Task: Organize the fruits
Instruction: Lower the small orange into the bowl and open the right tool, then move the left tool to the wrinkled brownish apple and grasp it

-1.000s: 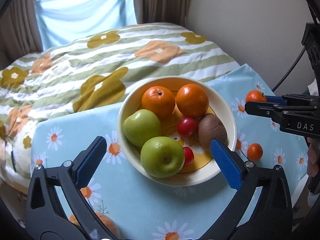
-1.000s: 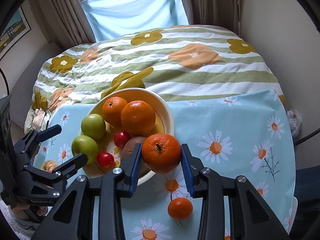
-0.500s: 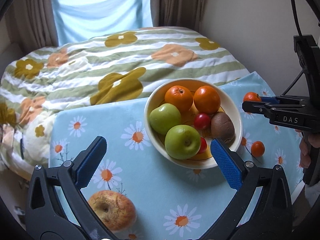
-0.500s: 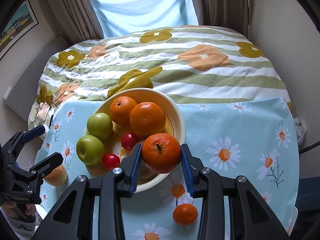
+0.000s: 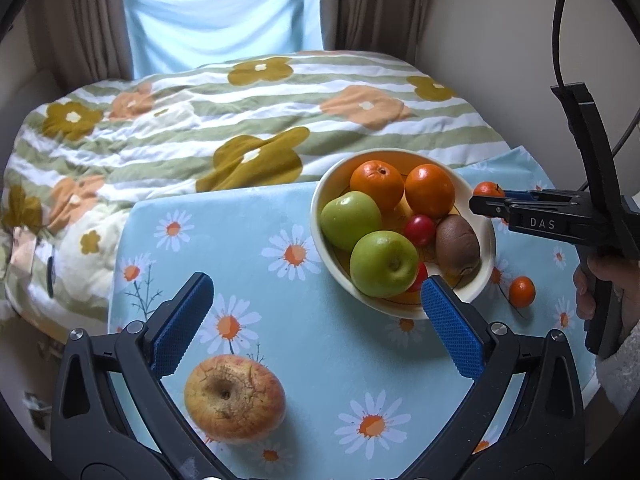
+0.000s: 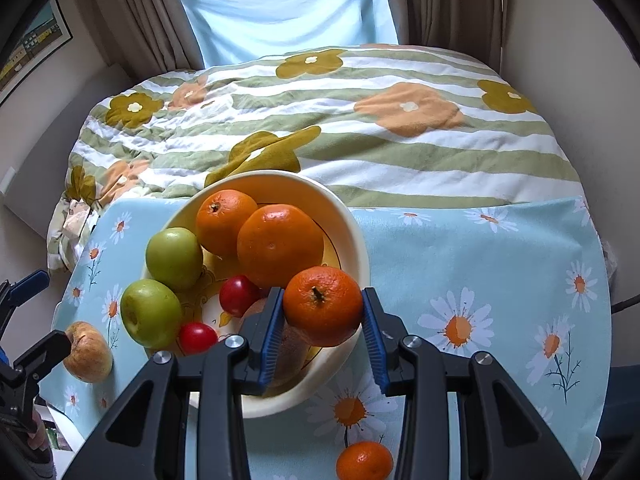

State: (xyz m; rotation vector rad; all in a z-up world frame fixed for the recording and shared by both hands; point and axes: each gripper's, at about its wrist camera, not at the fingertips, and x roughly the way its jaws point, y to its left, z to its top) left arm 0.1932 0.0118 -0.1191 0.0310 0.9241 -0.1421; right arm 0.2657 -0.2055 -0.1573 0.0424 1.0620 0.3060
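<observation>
A cream bowl (image 5: pixel 486 248) (image 6: pixel 356 236) on the daisy tablecloth holds two oranges, two green apples, two red cherry tomatoes and a brown kiwi (image 5: pixel 457 245). My right gripper (image 6: pixel 323 312) (image 5: pixel 486 200) is shut on a mandarin (image 6: pixel 323 305) (image 5: pixel 487 189), held over the bowl's right rim. My left gripper (image 5: pixel 314 312) stands open, nothing between its fingers, above the cloth left of the bowl. A wrinkled red-yellow apple (image 5: pixel 235 398) (image 6: pixel 88 351) lies on the cloth just below the left gripper's left finger. A small mandarin (image 5: pixel 521 291) (image 6: pixel 364 461) rests on the cloth right of the bowl.
The small table's cloth (image 5: pixel 248 216) ends at the left and near edges. Behind it spreads a bed with a striped floral duvet (image 5: pixel 240 120). A wall (image 5: pixel 500 40) rises at the right. A person's hand (image 5: pixel 600 284) grips the right gripper's handle.
My left gripper has drawn back and to the left, away from the bowl, bringing the wrinkled apple into view. My right gripper has carried the mandarin lower, over the bowl's rim.
</observation>
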